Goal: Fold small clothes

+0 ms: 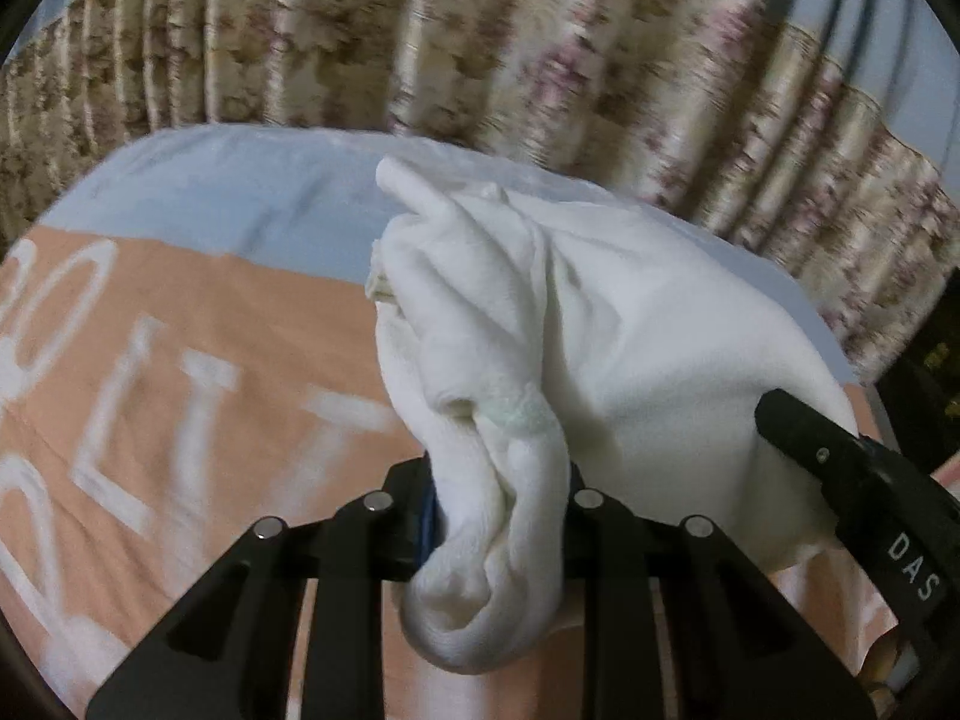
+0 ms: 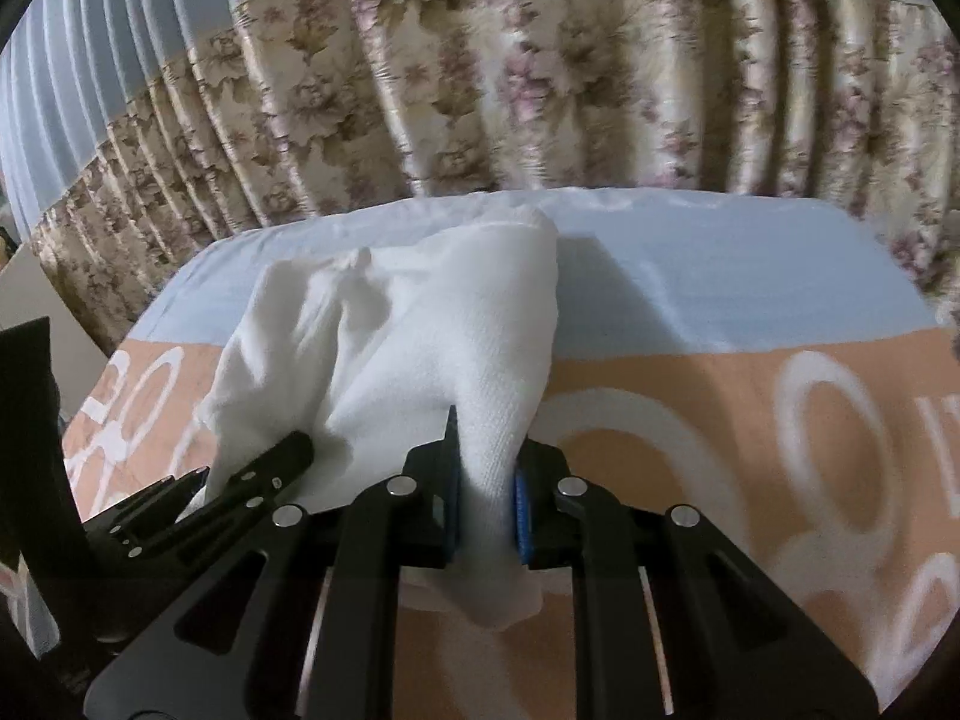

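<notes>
Left tongs (image 1: pixel 498 516): nearly closed, pinching a bunched fold of the white garment (image 1: pixel 600 324).
Right tongs (image 2: pixel 486 510): nearly closed, clamped on another fold of the same garment (image 2: pixel 420 324).
Garment: strung between both tongs above the bed; its shape is lost in folds.
Bed cover (image 2: pixel 720 420): peach with white lettering, pale blue band beyond, open to the right.
Floral curtain (image 2: pixel 540 90): behind, blurred.
</notes>
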Tool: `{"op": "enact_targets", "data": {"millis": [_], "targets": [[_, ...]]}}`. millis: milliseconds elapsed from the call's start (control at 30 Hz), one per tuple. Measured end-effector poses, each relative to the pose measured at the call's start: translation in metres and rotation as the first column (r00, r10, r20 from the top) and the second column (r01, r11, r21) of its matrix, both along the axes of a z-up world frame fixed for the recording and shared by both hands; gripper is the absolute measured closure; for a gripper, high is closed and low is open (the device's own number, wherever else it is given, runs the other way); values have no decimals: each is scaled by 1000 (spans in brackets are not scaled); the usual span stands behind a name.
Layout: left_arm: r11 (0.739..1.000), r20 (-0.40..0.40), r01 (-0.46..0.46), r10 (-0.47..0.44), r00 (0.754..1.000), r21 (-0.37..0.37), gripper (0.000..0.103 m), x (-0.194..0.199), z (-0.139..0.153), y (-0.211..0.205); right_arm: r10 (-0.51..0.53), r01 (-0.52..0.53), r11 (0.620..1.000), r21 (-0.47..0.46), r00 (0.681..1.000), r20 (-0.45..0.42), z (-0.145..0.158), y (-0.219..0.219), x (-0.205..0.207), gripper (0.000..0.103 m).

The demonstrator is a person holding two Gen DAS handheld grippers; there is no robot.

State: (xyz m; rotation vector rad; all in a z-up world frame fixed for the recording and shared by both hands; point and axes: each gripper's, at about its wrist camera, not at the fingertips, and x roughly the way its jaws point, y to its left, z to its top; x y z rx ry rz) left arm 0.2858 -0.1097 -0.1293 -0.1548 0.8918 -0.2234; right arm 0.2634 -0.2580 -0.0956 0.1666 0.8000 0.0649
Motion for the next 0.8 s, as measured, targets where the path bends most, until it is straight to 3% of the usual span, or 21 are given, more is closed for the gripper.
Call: {"op": "enact_targets", "data": {"millis": [233,400,500,533,567,633,733,800], "targets": [[997,-64,65,-69,996,-52,79,-56,-6,-76,-92,91,996,-21,995,-50,-9,-86,-66,89],[997,-73,72,-72,995,-4,74,-83,-14,-98,-122,122,993,-8,988,-97,-26,-124,-105,89],[998,-92,64,-62,994,23,59,-84,-20,-95,-121,122,993,0,985,-121,-38,-126,-111,88],[998,-88,52,-49,995,32,43,-84,-20,-92,-123,122,992,-9,984,-128,-42,-125,-112,87],[999,-85,14,-11,996,40,29,-84,-22,-87,-131,130,991,-19,983,-130,-45,-124,-113,84],[999,-90,-18,20,996,30,21,-85,-27,-78,-157,154,988,-34,979,-129,-50,-124,-114,74],[998,-57,-11,15,998,65,17,-93,-28,-79,-182,177,983,-51,974,-132,-55,-128,-119,55],[998,-51,-17,21,998,68,14,-98,-28,-75,-212,200,975,-95,967,-140,-58,-131,-123,25]]}}
